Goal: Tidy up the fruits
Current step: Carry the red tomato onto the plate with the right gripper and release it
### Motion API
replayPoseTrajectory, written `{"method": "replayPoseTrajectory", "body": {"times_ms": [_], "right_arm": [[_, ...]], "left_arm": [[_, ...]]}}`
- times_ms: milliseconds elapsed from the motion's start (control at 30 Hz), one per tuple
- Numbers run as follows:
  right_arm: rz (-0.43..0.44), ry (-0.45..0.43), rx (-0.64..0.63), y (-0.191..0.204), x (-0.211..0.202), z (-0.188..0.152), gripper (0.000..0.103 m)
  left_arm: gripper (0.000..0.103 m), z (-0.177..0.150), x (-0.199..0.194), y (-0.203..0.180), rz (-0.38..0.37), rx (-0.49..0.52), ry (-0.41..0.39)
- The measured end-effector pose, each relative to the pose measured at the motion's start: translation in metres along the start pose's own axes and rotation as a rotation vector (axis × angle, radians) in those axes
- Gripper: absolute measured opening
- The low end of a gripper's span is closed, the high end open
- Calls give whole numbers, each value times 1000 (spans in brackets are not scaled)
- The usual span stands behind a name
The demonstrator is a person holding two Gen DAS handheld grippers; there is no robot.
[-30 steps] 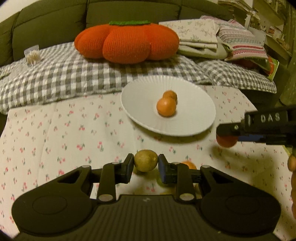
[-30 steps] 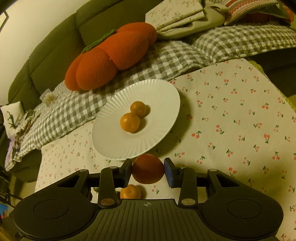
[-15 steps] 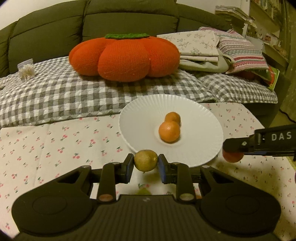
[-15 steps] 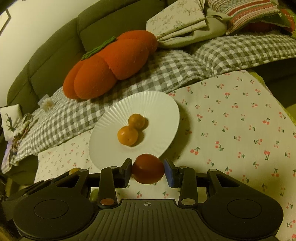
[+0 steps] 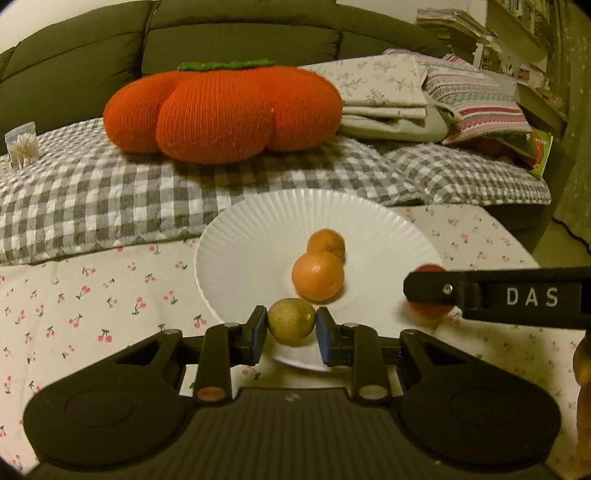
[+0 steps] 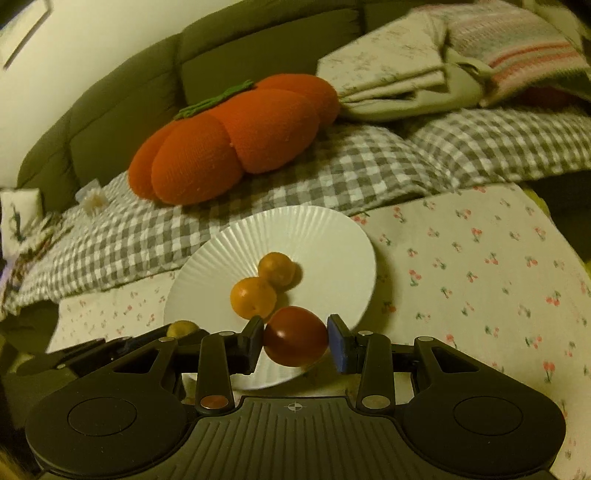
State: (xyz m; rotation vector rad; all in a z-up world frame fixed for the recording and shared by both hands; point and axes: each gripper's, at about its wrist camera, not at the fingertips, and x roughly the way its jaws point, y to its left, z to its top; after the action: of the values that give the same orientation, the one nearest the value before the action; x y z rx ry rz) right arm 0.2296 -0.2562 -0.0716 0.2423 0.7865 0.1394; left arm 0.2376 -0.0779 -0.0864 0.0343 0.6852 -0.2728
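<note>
Now the left gripper [image 5: 291, 326] fingers clamp a green lime [image 5: 291, 321] over the white plate's [image 5: 255, 236] near rim. Right gripper [image 6: 296, 341] fingers clamp a red tomato [image 6: 295, 341] beside 2 oranges [image 6: 254, 297].

Dark green sofa [image 5: 240, 40], gingham blanket [image 5: 110, 199], pumpkin cushion [image 5: 221, 110], bookshelves [image 5: 517, 33], dim warm light

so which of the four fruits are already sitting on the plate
The two orange citrus fruits, touching at the white plate's middle. The green-brown fruit is clamped in the left gripper, the red one in the right gripper.
</note>
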Motion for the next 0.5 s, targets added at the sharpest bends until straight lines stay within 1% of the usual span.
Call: {"method": "replayPoseTrajectory", "body": {"times_ms": [67, 133, 200, 233, 267, 300, 333, 367, 400, 467, 500], "right_arm": [[-10, -11, -52, 5, 5, -2, 37], [-15, -20, -76, 8, 8, -3, 37], [-14, -24, -92, 9, 11, -3, 37], [-17, -24, -98, 9, 13, -3, 37], [-20, -23, -102, 10, 15, -3, 37], [-19, -22, -105, 10, 17, -3, 37], [-14, -20, -109, 10, 19, -3, 38], [-10, -16, -116, 10, 21, -4, 38], [-13, -12, -122, 11, 23, -4, 38], [-24, -9, -124, 11, 25, -6, 46], [-27, -14, -120, 11, 23, -5, 52]], "left_arm": [[27, 0, 0, 0, 10, 18, -7], [27, 0, 1, 0, 11, 16, -8], [30, 0, 2, 0, 8, 11, -11], [36, 0, 2, 0, 5, 13, -12], [44, 0, 1, -2, 0, 20, -15], [50, -1, 1, -4, -3, 29, -19], [62, -1, 0, -6, -5, 38, -22], [70, -2, -1, -8, 2, 50, -27], [71, -3, -2, -12, 17, 66, -33], [72, -3, -3, -14, 21, 74, -31], [73, -3, -3, -14, 12, 68, -28]]}}
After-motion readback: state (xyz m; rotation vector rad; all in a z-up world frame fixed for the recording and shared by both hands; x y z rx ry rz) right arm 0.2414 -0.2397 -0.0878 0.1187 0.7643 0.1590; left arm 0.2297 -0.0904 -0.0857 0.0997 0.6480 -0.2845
